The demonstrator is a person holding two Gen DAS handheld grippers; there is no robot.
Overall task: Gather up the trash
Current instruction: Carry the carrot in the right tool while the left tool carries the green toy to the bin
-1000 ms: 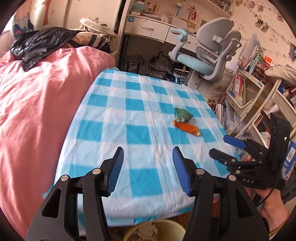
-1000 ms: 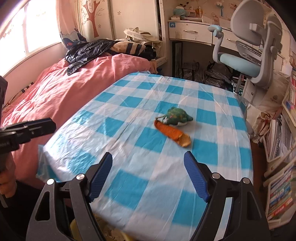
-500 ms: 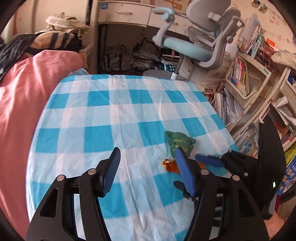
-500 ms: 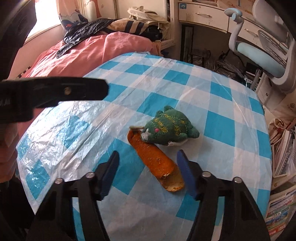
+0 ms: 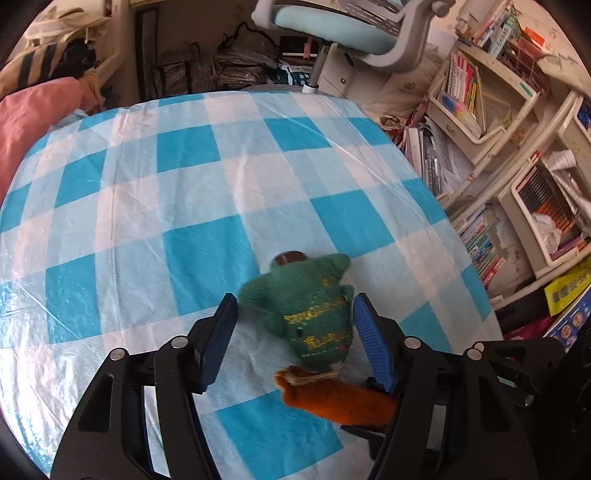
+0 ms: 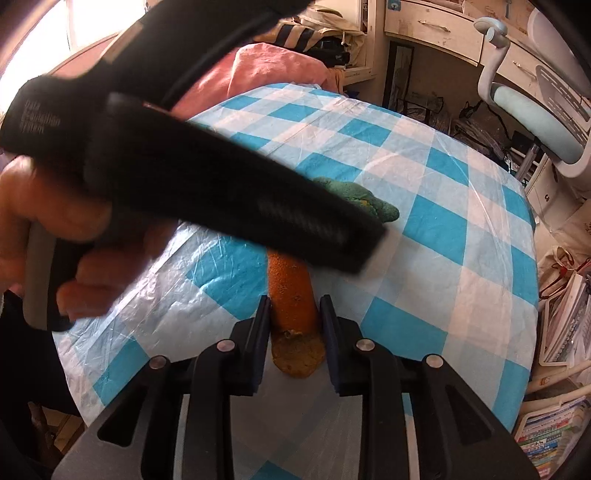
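Observation:
A green plush toy (image 5: 310, 306) lies on the blue-checked tablecloth (image 5: 184, 206); an orange peel strip (image 5: 332, 397) lies beside it. My left gripper (image 5: 295, 332) is open, its jaws on either side of the green toy, not touching it. My right gripper (image 6: 295, 325) is closed around the orange peel (image 6: 291, 295) near its end, the pads touching both sides. The left gripper's body (image 6: 221, 184) crosses the right wrist view and hides most of the green toy (image 6: 369, 201).
A pink bedcover (image 5: 26, 122) borders the table's left side. A grey-blue office chair (image 5: 343, 33) stands beyond the far edge. Shelves crammed with books (image 5: 517, 184) stand close on the right. A white desk with drawers (image 6: 443, 26) is at the back.
Both grippers moved forward and down to the objects. The left gripper now straddles the green toy. The right gripper has narrowed from wide open to closed on the orange peel.

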